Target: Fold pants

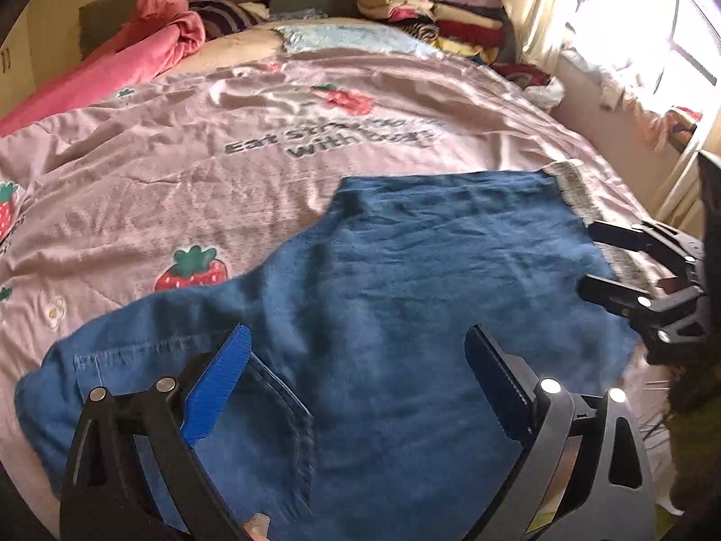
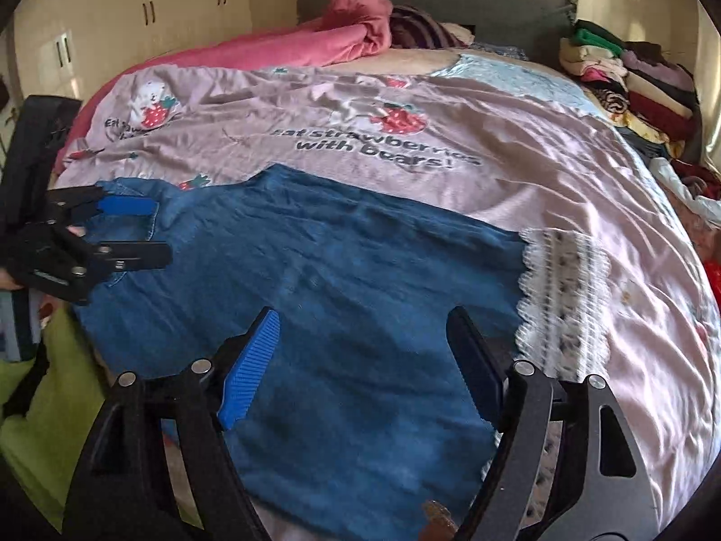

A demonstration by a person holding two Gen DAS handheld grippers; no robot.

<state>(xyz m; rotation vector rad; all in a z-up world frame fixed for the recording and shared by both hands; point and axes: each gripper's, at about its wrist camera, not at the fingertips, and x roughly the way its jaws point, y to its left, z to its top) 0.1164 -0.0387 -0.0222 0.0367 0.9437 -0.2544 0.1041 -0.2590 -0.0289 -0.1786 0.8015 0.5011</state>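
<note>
Pink strawberry quilt covers the bed; blue pants lie flat beneath the left hand-held gripper and right hand-held gripper, both spread wide, holding nothing.

The near part of the blue pants runs under the left gripper and off the bottom edge in the left wrist view, so their waist end cannot be made out. The black print on the pink bedcover is smeared there, legible only in part. The stacked clothes by the headboard are too small to tell apart.
</note>
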